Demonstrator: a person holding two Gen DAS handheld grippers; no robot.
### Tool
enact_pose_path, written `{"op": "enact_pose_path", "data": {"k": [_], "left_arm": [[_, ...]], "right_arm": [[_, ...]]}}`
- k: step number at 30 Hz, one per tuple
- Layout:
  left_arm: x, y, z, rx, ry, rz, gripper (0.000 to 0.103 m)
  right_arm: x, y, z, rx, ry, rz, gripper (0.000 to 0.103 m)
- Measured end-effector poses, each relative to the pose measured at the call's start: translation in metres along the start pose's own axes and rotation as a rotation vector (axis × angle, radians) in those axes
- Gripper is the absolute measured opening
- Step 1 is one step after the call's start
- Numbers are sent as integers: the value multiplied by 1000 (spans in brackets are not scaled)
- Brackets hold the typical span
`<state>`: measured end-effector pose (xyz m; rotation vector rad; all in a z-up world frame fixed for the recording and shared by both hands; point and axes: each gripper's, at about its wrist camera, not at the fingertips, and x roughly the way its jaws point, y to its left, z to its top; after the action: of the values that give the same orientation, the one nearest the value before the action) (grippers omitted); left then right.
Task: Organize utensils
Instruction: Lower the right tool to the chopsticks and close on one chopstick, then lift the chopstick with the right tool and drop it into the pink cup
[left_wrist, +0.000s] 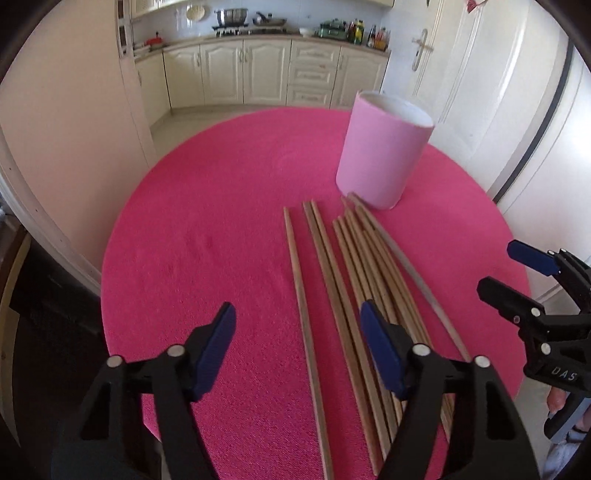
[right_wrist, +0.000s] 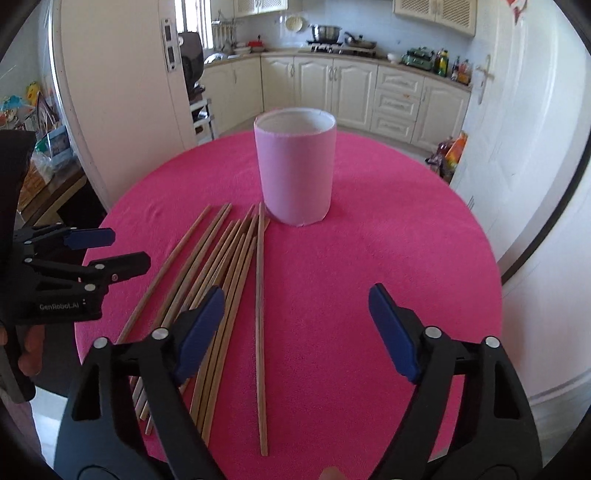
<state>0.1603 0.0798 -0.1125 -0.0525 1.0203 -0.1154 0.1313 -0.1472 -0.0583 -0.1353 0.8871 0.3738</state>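
Note:
Several wooden chopsticks lie side by side on a round table with a pink cloth. They also show in the right wrist view, where one chopstick lies apart to the right. A pink cylindrical holder stands upright just beyond their far tips; it also shows in the right wrist view, and its inside is hidden. My left gripper is open and empty, low over the near ends of the chopsticks. My right gripper is open and empty, above the lone chopstick.
The right gripper shows at the right table edge in the left wrist view; the left gripper shows at the left edge in the right wrist view. Kitchen cabinets stand behind, a white fridge to the right.

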Motion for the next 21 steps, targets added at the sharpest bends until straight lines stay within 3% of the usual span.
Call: {"op": "enact_pose_path", "data": {"k": [1, 7, 14, 21], "left_arm": [[7, 2, 2, -7, 34, -12, 51], [36, -2, 2, 5, 139, -1, 28], [44, -3, 9, 15, 177, 48, 12], [42, 1, 11, -12, 168, 33, 6]], "right_arm": [[10, -1, 3, -5, 40, 12, 62], [47, 1, 20, -36, 196, 48, 35], [71, 18, 38, -94, 317, 69, 28], [87, 28, 45, -108, 351, 76, 6]]}}
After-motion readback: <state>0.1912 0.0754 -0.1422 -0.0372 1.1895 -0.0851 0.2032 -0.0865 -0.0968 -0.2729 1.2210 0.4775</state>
